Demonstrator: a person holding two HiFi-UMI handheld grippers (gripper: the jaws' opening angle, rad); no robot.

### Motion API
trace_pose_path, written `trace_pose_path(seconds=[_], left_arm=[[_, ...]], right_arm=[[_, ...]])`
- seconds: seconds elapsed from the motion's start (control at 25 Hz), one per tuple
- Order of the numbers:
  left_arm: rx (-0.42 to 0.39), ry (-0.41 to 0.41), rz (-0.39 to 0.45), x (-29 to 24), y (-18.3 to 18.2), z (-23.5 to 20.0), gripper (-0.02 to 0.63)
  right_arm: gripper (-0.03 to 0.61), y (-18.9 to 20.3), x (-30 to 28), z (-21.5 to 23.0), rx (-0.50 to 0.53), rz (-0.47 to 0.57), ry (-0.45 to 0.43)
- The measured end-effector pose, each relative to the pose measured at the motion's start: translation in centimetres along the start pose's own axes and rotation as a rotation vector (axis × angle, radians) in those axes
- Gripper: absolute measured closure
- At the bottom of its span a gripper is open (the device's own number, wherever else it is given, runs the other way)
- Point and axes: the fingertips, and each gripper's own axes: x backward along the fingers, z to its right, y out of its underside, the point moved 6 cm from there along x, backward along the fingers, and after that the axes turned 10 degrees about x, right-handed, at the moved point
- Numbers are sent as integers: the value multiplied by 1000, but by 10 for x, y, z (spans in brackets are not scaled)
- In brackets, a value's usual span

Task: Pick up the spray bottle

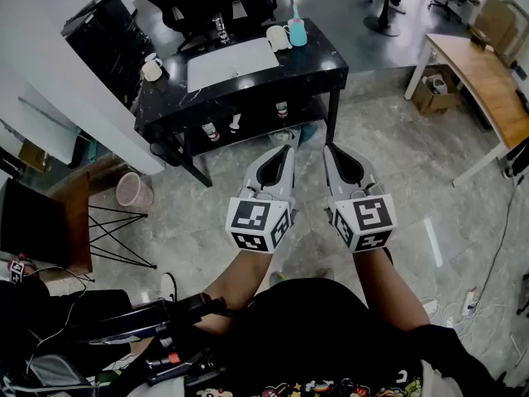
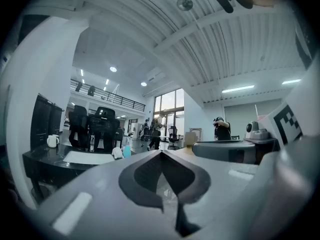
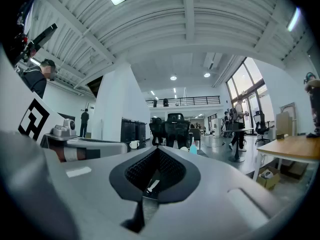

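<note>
Dark clothing on the person's torso [image 1: 318, 329] fills the bottom centre of the head view, and two bare forearms reach forward from it side by side. Each hand carries its tool level over the grey floor, with the marker cubes toward the camera and the tips aimed at the black table [image 1: 326, 63] in the upper middle. The left gripper [image 1: 286, 149] has its jaws pressed together on nothing, and so does the right gripper [image 1: 331, 149]. This looks like a ready pose ahead of any approach. The teal spray bottle [image 1: 297, 31] stands upright near the table's far right edge, just beside a white cup [image 1: 277, 37] and well apart from both tools. Reaching it probably calls for stepping closer and spreading one pair of jaws.
</note>
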Motion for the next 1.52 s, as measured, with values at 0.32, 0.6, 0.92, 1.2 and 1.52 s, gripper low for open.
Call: trace_pose_path(seconds=[0.32,0.6,0.92,1.2,1.52], left_arm=[[3,-6,1,-21,4,10,612],[14,-41,0,-53,25,31,612],[34,-78,-28,-81,42,23,612],[54,-56,-48,-126,38,-33,612],[37,56,-46,-205,-9,-134,612]], right_arm=[[558,5,-2,20,9,0,-2],[560,28,3,62,2,-2,-13],[560,52,-18,87,-19,-23,-61],[560,57,-89,93,-17,-37,-53],[558,36,-215,94,-7,-26,27]])
